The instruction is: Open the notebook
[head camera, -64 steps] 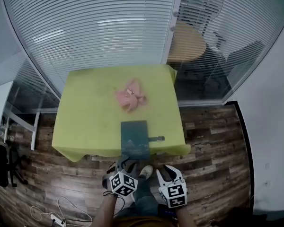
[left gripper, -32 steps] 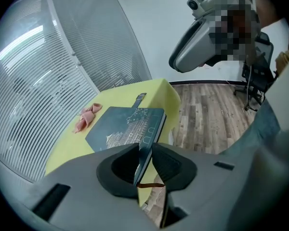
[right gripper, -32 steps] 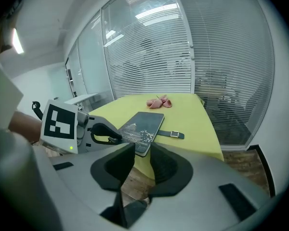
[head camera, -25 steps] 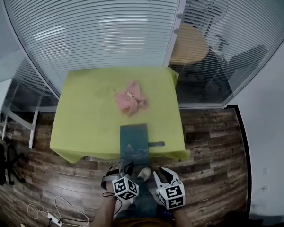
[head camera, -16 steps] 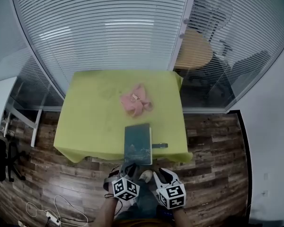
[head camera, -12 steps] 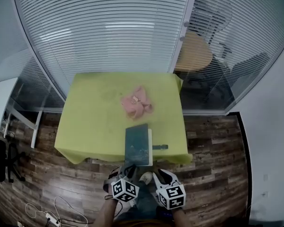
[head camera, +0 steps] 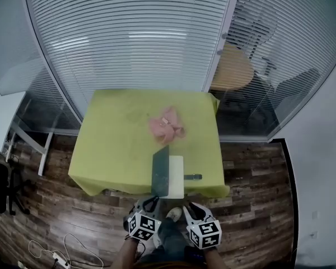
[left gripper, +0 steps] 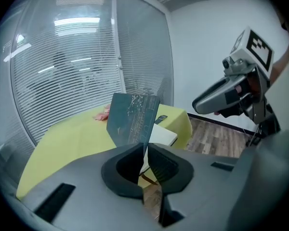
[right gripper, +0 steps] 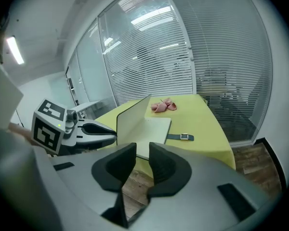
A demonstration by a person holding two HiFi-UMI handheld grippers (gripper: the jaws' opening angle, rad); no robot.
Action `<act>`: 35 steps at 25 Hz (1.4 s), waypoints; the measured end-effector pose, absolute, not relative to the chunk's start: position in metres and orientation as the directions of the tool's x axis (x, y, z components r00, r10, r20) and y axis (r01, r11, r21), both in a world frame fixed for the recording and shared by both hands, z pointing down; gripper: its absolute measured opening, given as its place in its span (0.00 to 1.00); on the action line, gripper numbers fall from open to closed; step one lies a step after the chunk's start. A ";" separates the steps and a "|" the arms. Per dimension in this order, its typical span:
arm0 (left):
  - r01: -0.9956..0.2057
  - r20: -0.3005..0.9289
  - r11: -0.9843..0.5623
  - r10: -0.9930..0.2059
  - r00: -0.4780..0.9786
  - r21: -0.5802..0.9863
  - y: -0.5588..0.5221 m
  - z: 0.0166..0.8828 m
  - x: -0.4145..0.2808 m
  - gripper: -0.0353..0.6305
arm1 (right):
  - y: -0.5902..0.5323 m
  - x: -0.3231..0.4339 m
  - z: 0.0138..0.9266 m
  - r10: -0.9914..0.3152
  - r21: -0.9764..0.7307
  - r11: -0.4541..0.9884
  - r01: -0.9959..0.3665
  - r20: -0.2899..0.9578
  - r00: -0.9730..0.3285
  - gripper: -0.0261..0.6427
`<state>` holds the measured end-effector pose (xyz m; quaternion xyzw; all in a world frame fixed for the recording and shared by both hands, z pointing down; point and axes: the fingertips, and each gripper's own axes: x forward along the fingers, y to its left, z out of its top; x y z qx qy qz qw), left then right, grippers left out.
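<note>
The notebook lies at the near edge of the yellow-green table (head camera: 112, 133). Its dark teal cover (head camera: 160, 171) (left gripper: 132, 118) stands nearly upright over a white page (head camera: 175, 175) (right gripper: 154, 134). My left gripper (head camera: 151, 200) (left gripper: 144, 153) has just been closing and is shut on the cover's lower edge, which runs into the narrow slit between its pads. My right gripper (head camera: 191, 209) (right gripper: 143, 165) hangs just off the table edge, right of the notebook. Its jaws have just been closing a little but stand open with nothing between them.
A dark strap with a buckle (head camera: 192, 176) (right gripper: 180, 137) lies right of the notebook. A crumpled pink cloth (head camera: 167, 126) (right gripper: 164, 105) sits mid-table. Glass walls with blinds stand behind, a round wooden table (head camera: 232, 69) beyond them. Wood floor lies below, with cables (head camera: 61, 254) at lower left.
The cover lay flat a second ago; it has swung up on its left edge to stand nearly upright, baring the white page. My left gripper rose with it. The right gripper stayed put.
</note>
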<state>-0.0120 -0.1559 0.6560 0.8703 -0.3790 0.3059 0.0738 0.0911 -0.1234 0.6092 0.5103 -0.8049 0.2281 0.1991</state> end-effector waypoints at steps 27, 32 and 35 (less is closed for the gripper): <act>-0.859 0.497 -0.464 -0.705 0.506 0.216 -0.166 0.660 -0.084 0.12 | -0.129 0.079 0.611 -0.727 -0.129 0.399 -0.908 0.559 -0.399 0.17; -0.867 0.500 -0.398 -0.708 0.499 0.301 -0.164 0.670 -0.093 0.13 | -0.136 0.084 0.609 -0.754 -0.084 0.388 -0.918 0.544 -0.369 0.09; -0.865 0.496 -0.371 -0.711 0.498 0.337 -0.165 0.675 -0.099 0.14 | -0.142 0.084 0.608 -0.759 -0.088 0.390 -0.916 0.532 -0.374 0.07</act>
